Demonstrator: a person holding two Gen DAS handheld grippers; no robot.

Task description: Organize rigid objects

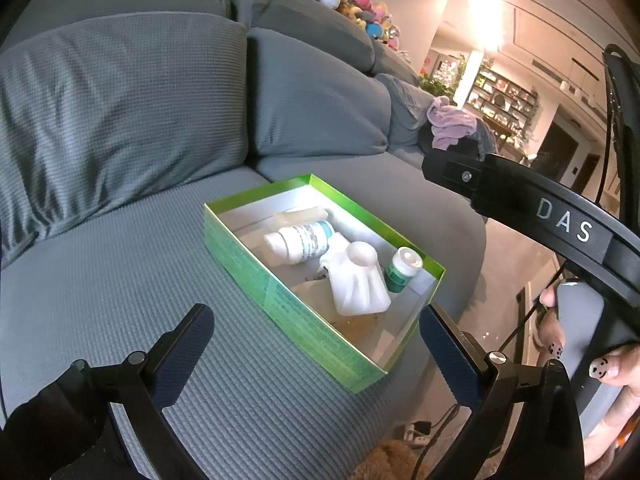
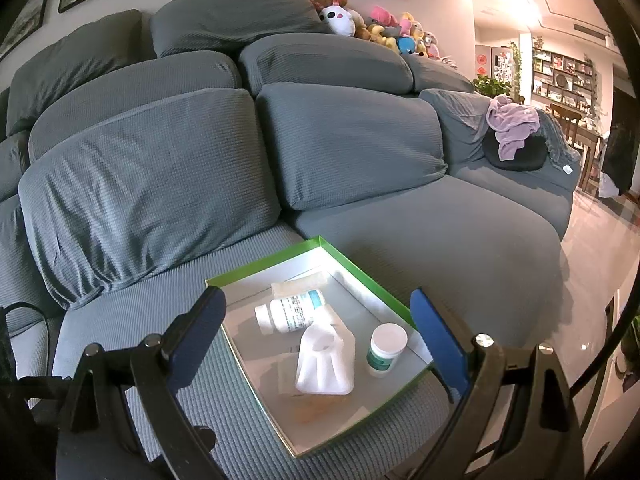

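Bottles first: a white plastic bottle with a teal-banded label (image 2: pixel 292 312) lies on its side in the shallow green-rimmed cardboard box (image 2: pixel 360 268), a squat white plastic jug with a wide round mouth (image 2: pixel 326 360) sits just nearer the claw, and a small green-labelled pill bottle with a white cap (image 2: pixel 384 350) stands upright to the jug's right. All three rest straight ahead of the right gripper (image 2: pixel 320 344), framed between its blue pads, and that claw is spread wide with nothing pinched. Box sits on the grey ribbed sofa seat cushion (image 2: pixel 440 232), close to the front edge. From the other camera, the left gripper (image 1: pixel 316 356) hovers short of the box's near corner, jaws also spread and empty, green box wall (image 1: pixel 280 300) lying between its pads. Both claws tilt downward toward the box. A person's hand with painted nails (image 1: pixel 600 372) wraps the right tool's handle off to the left claw's right side. Judging by the task, a pick from the box looks next; the upright pill bottle seems easiest, so come down square over its cap, keep clear of the jug beside it, and close gently so it doesn't tip.
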